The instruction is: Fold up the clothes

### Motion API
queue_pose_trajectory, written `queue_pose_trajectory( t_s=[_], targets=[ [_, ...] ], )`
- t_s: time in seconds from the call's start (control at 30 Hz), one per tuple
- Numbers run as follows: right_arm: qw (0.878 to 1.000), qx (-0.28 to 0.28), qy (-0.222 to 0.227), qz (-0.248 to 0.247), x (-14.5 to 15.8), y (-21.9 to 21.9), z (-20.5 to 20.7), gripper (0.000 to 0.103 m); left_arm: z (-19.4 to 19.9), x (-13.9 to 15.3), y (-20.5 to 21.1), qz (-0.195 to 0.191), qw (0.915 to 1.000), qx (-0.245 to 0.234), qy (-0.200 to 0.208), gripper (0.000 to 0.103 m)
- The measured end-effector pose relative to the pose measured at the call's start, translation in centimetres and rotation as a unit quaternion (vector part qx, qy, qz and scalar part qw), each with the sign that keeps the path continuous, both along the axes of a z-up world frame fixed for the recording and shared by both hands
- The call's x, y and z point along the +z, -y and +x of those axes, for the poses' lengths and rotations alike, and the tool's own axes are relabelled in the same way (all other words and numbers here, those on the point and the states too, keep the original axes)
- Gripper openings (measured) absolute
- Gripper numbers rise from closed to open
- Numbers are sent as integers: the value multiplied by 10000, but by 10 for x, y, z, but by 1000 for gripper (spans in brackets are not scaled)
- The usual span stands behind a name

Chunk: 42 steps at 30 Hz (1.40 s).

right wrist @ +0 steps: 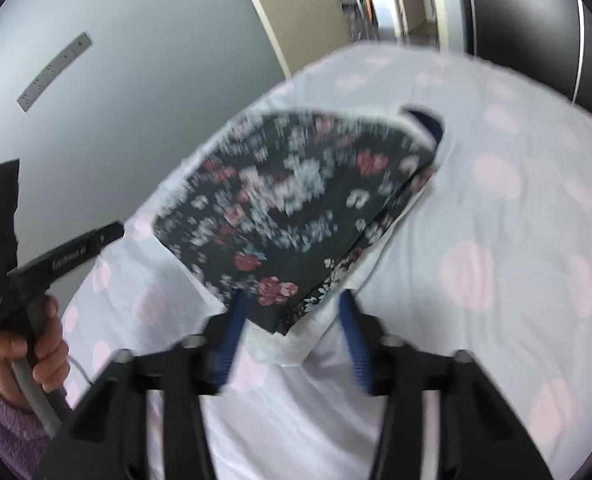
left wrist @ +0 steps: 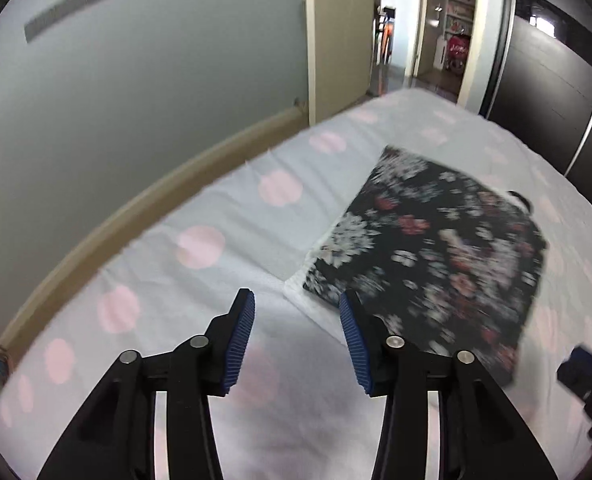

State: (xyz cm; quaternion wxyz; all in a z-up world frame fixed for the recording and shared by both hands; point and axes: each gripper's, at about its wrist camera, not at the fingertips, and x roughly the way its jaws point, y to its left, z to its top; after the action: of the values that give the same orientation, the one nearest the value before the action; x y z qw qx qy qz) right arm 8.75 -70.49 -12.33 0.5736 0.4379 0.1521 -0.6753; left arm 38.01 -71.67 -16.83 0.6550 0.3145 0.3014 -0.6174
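Note:
A dark garment with a floral print [left wrist: 428, 248] lies folded into a flat rectangle on the bed. My left gripper [left wrist: 296, 300] stands open just off the garment's near left corner, with only sheet between its blue pads. In the right wrist view the garment [right wrist: 296, 200] fills the middle. My right gripper [right wrist: 292, 304] is open and wide, and the garment's near corner pokes between its fingers without the pads pressing on it. Both views are blurred.
The bed [left wrist: 200, 240] has a white sheet with pink dots and a wooden edge along the grey wall [left wrist: 136, 80]. A doorway [left wrist: 416, 40] and a dark wardrobe [left wrist: 556, 92] stand beyond it. A hand [right wrist: 44, 344] in a purple sleeve grips the other tool.

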Motion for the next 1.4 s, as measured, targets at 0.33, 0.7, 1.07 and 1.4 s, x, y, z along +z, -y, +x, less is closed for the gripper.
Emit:
queue_pose_trajectory(
  t_s=[0.33,0.7,1.07,1.4],
  targets=[
    [9961,-235,-707,-468,93,-85,35,55,-31,93,-121,-892,9952,-393,68,81],
    [9943,-519,-628,-683,120,-185,81,55,-51,119,-227,-884,9947,-519,-19,81],
    [9855,-891,-1047,-997,119,-277,114,55,-71,109,-317,-948,9938,-511,273,81],
    [9815,-1072,-1093,-1149,110,-332,130,55,-85,99,-366,-999,9921,-584,476,81]
  ],
)
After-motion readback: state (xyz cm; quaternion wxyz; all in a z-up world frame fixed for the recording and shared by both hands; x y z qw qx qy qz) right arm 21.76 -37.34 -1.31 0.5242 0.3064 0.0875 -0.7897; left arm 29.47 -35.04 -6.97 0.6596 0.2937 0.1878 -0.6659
